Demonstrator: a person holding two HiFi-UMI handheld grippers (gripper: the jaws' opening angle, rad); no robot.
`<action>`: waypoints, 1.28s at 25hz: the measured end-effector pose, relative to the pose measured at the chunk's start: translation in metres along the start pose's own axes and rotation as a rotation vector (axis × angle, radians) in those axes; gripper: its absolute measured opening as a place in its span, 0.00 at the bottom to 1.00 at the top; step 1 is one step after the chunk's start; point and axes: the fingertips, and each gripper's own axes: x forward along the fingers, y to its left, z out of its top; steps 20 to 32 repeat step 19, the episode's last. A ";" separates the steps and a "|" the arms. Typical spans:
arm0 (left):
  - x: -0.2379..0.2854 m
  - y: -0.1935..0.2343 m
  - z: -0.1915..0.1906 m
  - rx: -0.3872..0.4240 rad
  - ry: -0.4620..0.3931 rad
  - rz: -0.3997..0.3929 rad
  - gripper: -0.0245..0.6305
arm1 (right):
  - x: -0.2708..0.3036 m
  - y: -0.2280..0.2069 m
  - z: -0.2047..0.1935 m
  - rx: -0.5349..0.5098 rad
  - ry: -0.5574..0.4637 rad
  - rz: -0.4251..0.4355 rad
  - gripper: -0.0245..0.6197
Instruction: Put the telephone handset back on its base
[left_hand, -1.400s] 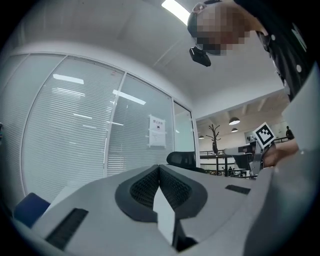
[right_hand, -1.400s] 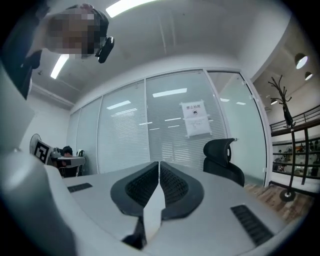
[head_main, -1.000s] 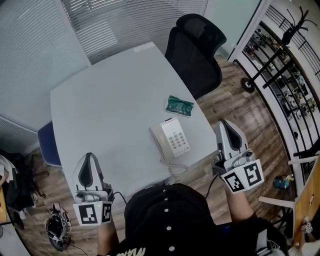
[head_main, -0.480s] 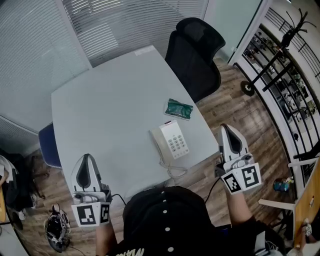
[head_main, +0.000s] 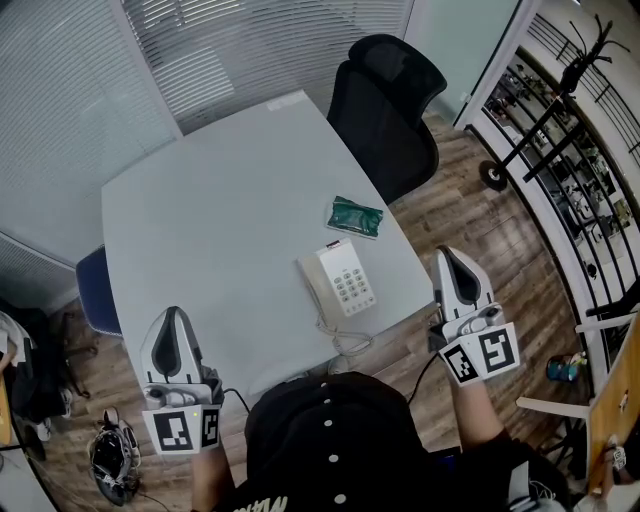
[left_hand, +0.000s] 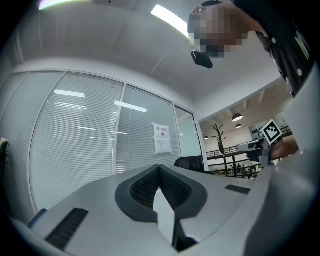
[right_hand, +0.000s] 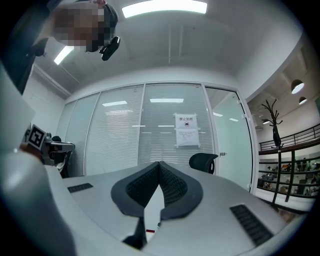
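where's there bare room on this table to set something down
Most of the table is bare: everything left of the telephone and beyond the green packet, up to the far corner. It is crowded only along the right edge, where telephone, packet and the coiled cord sit close.

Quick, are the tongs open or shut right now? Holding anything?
Left tongs: shut, holding nothing.
Right tongs: shut, holding nothing.

An office meeting room: far glass partition walls (head_main: 60, 110) hung with blinds (head_main: 260, 40), a black swivel chair (head_main: 385, 105) at a pale worktop (head_main: 200, 220), and a desk telephone (head_main: 338, 282).
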 end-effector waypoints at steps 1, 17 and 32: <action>0.000 -0.001 0.000 -0.001 0.000 -0.001 0.06 | 0.000 0.000 0.000 -0.002 0.000 0.001 0.08; -0.005 -0.012 -0.005 -0.011 0.010 -0.014 0.06 | -0.002 0.001 -0.014 -0.072 0.036 -0.001 0.08; -0.004 -0.014 -0.006 -0.010 0.013 -0.015 0.06 | -0.001 0.000 -0.015 -0.075 0.039 0.002 0.08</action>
